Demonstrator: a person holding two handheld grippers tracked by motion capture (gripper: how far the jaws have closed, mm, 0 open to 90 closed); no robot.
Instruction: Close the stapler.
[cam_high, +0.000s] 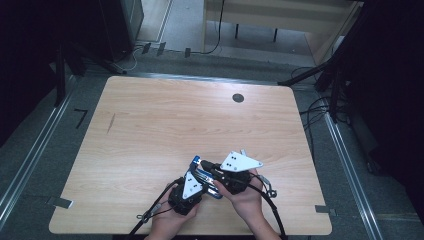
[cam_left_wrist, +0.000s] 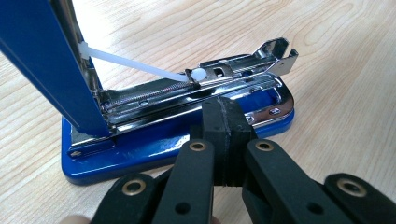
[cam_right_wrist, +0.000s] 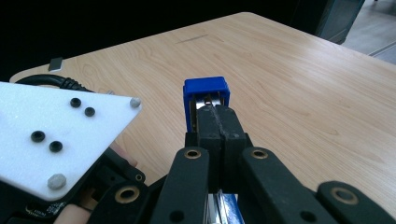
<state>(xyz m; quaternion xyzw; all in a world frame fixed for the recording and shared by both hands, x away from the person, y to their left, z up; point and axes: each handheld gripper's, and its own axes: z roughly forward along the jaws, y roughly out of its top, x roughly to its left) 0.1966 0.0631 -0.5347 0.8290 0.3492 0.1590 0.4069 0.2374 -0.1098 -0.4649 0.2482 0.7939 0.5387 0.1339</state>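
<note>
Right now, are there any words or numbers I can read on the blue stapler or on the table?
There are none to read. The blue stapler shows plain blue plastic and shiny metal with no letters. The white plate has only black holes and screws, no writing. The wooden table has a dark scratch and a round dark hole, not signs.

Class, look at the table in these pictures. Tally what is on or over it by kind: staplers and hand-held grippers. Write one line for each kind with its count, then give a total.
Stapler, blue, lid swung open: 1
Hand-held gripper, left and right, both with jaws shut: 2
Total: 3
</note>
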